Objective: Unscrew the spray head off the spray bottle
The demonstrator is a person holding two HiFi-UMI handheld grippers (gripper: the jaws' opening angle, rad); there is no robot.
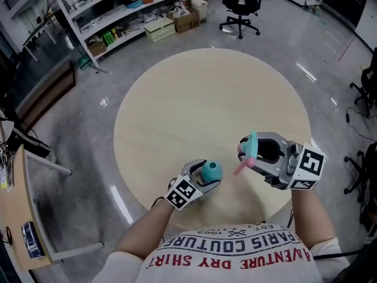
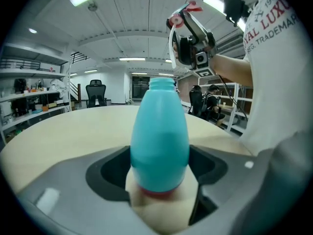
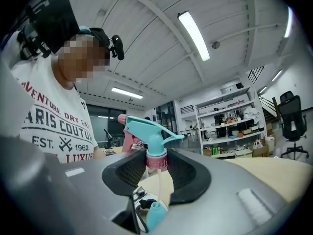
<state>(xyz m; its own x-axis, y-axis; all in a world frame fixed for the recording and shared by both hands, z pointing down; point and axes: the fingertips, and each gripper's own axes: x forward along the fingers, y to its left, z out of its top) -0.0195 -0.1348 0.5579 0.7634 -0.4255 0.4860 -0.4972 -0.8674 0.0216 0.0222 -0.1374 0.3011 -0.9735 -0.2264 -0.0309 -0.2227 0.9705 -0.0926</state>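
L gripper [image 1: 207, 178]: jaws closed on body of teal spray bottle [image 2: 160, 146]. Bottle neck is open, no head fitted. Sits lower centre of head view, over near edge of tabletop [image 1: 200, 99]. R gripper [image 1: 246, 153]: jaws part-closed, clamped on pink collar of spray head [image 3: 149, 131]. Dip tube [image 3: 159, 185] hangs free below. Spray head is off the bottle, right of it in head view, upper right in left gripper view.

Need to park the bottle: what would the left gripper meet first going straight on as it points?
Likely the table: the left gripper, shut on the bottle, points slightly down at it, with nothing else between. Depth unclear.
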